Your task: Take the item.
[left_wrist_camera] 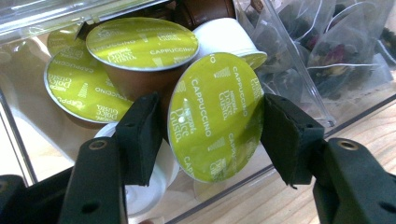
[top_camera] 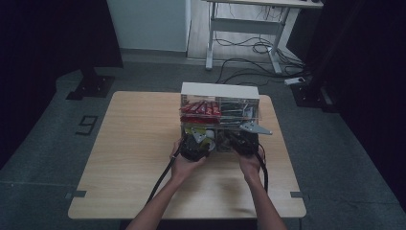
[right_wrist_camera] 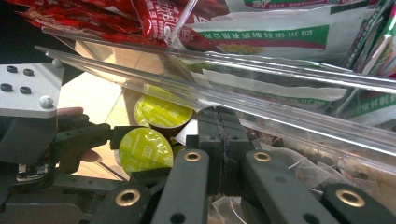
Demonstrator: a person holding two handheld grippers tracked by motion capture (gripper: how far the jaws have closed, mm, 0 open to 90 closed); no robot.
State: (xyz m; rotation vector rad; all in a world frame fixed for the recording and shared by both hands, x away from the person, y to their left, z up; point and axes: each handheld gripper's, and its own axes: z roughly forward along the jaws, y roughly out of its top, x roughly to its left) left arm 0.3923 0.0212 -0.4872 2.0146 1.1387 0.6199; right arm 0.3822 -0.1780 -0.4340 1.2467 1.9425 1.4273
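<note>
A: Where was the left tool [left_wrist_camera: 208, 133]?

B: At the front of the clear organizer box [top_camera: 220, 112], which stood at the far middle of the wooden desk [top_camera: 134, 143]. In the left gripper view its two black jaws stood on either side of a capsule with a green foil lid [left_wrist_camera: 215, 116] marked "Cappuccino". Both pads lay right at the lid's rim, so it was gripping that capsule, tilted with the lid facing the camera.

A: And the rest of that compartment?

B: More green-lidded capsules [left_wrist_camera: 140, 42] were piled behind it, with a white capsule [left_wrist_camera: 224, 37] among them. Past a clear divider, mesh tea bags [left_wrist_camera: 336, 51] filled the next compartment.

A: The right tool [right_wrist_camera: 219, 154]?

B: Its jaws were pressed together with no gap between them. I couldn't tell whether anything thin sat in between. They pointed into the lower right part of the box, just under a clear shelf edge.

A: What lay above that shelf?

B: Red sachets [right_wrist_camera: 154, 18] on one side, white-and-green packets [right_wrist_camera: 289, 35] on the other. The right gripper view also caught the left tool holding its capsule.
</note>
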